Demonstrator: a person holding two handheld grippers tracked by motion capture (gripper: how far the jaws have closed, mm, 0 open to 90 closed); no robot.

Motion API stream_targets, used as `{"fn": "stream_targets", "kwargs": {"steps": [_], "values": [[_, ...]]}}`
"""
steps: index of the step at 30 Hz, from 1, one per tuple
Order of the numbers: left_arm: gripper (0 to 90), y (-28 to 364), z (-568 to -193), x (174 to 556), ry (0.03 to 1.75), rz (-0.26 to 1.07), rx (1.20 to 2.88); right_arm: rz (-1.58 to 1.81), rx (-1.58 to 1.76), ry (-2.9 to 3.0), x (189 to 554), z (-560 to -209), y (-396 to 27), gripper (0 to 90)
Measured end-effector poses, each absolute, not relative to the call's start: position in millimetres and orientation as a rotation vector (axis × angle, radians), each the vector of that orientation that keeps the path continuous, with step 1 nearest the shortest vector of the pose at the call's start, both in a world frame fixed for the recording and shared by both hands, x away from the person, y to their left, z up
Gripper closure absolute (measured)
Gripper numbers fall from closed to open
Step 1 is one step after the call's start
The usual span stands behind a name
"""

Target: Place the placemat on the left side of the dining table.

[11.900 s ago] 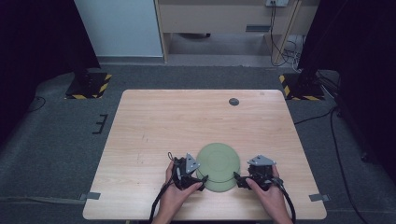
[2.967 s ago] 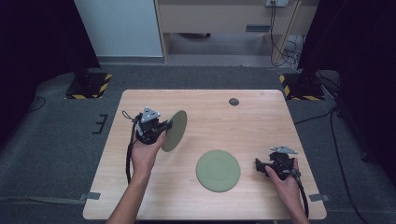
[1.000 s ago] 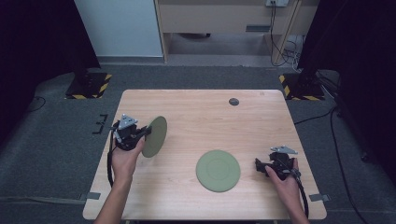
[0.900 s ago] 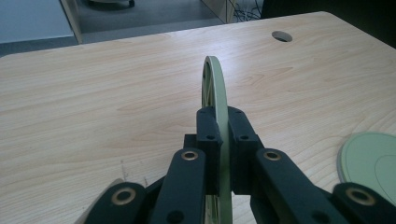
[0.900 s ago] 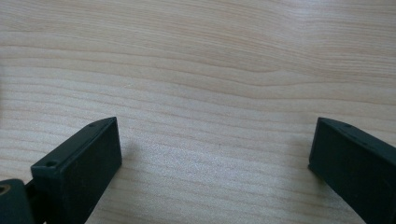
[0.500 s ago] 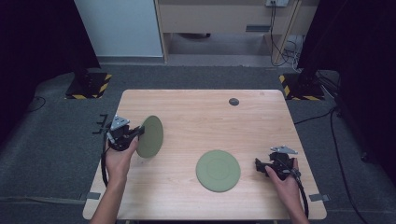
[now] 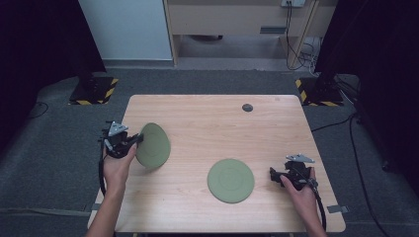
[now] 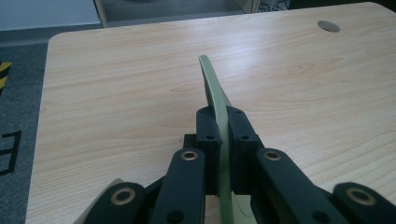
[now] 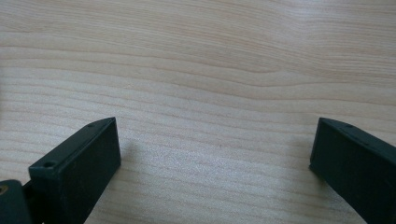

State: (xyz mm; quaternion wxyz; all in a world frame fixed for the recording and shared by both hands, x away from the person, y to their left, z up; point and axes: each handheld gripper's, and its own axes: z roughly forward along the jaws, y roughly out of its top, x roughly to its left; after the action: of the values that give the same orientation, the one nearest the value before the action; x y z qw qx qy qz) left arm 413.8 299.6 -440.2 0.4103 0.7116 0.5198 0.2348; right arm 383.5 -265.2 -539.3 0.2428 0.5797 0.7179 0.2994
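Green plate (image 7: 153, 144) held on edge above the left part of the wooden table (image 7: 207, 123), rim pinched between the jaws of the left gripper (image 7: 129, 143); in the left gripper view, thin green rim (image 8: 215, 100) clamped tight by both black pads. Second green plate (image 7: 230, 180) lying flat near the front edge, well apart from the first. Right gripper (image 7: 274, 174) just right of that flat plate, low over the wood, jaws spread wide, nothing between them. Small dark disc (image 7: 247, 107) at the far edge.
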Motion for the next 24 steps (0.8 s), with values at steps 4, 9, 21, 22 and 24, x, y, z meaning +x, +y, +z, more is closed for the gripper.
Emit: {"fn": "stream_targets", "kwargs": {"steps": [4, 9, 21, 22, 24], "values": [[85.2, 305.2, -445.1, 423.9, 1.316, 0.595, 1.811, 0.817, 1.585, 1.960, 383.4, -539.3, -265.1, 1.9], [85.1, 314.9, -455.3, 436.0, 1.339, 0.587, 1.837, 0.817, 1.586, 1.960, 383.3, -539.3, -265.1, 1.9], [85.0, 330.8, -473.7, 456.9, 1.375, 0.555, 1.868, 0.816, 1.584, 1.958, 381.8, -539.3, -264.9, 1.9], [84.9, 331.4, -474.2, 458.1, 1.377, 0.556, 1.871, 0.816, 1.584, 1.958, 381.8, -539.3, -264.9, 1.9], [84.8, 332.3, -475.6, 460.4, 1.379, 0.557, 1.873, 0.816, 1.584, 1.958, 381.8, -539.3, -264.8, 1.9]]}}
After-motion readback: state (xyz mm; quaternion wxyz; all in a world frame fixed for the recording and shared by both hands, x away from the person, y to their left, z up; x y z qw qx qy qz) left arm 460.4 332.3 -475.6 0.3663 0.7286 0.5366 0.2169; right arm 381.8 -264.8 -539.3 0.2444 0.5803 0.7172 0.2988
